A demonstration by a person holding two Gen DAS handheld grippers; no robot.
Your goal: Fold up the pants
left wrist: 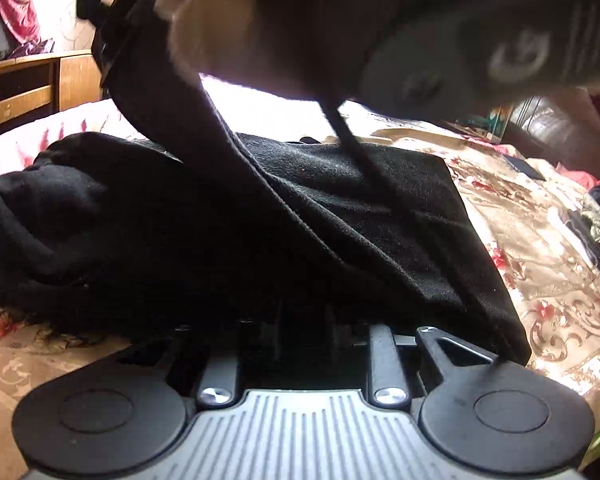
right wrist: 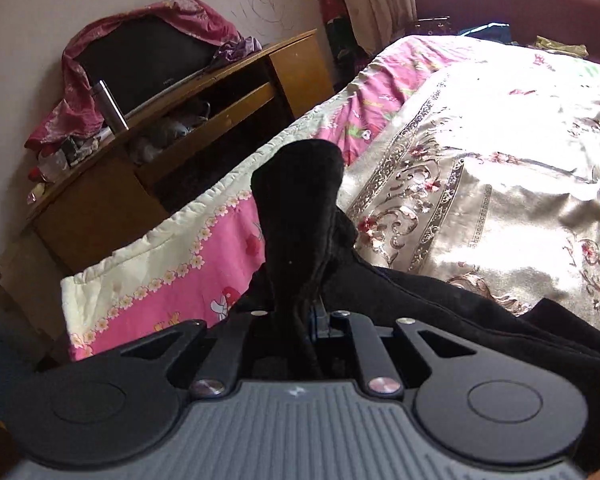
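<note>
Black pants [left wrist: 340, 208] lie bunched on a floral bedspread [left wrist: 548, 288]. My left gripper [left wrist: 300, 316] is low at their near edge, its fingers buried in the cloth. A seamed fold runs taut from it up to the upper left. A hand [left wrist: 220, 20] and the blurred body of the other gripper [left wrist: 500, 52] pass close overhead. In the right wrist view, my right gripper [right wrist: 310, 316] is shut on a bunch of the pants [right wrist: 300, 208] that stands up between its fingers. The rest of the cloth trails off to the right.
A wooden cabinet [right wrist: 148, 184] stands beside the bed, with a dark screen under a red cloth [right wrist: 140, 52] and a metal flask [right wrist: 110, 106] on it. A pink quilt [right wrist: 160, 280] hangs over the bed's edge. Loose clothes [left wrist: 596, 224] lie at the far right.
</note>
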